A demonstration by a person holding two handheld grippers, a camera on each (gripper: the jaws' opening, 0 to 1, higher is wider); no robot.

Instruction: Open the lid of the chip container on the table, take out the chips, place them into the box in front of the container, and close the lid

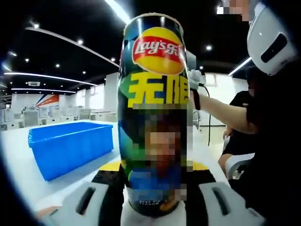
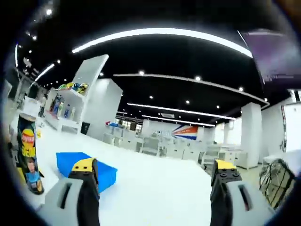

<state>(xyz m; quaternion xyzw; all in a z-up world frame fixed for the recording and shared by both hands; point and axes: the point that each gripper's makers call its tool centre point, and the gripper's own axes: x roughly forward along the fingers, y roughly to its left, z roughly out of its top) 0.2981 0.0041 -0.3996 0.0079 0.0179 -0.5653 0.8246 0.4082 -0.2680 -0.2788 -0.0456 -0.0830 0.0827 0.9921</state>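
The chip container (image 1: 153,94), a tall dark can with a red and yellow logo, stands upright close in front of the left gripper view. My left gripper (image 1: 155,176) is shut on its lower part, one yellow-tipped jaw on each side. Its top rim is seen from below, so the lid is hidden. The blue box (image 1: 70,146) sits on the white table (image 1: 19,174) to the can's left. In the right gripper view, my right gripper (image 2: 155,167) is open and holds nothing. There the chip container (image 2: 29,155) stands at the far left, with the blue box (image 2: 107,175) behind the left jaw.
A person in black (image 1: 263,141) sits to the right, an arm with a white glove (image 1: 195,77) reaching out behind the can. A white housing with a dark slot (image 1: 270,42) hangs at the top right. Shelves (image 2: 70,103) and rows of desks (image 2: 160,143) stand beyond the table (image 2: 155,197).
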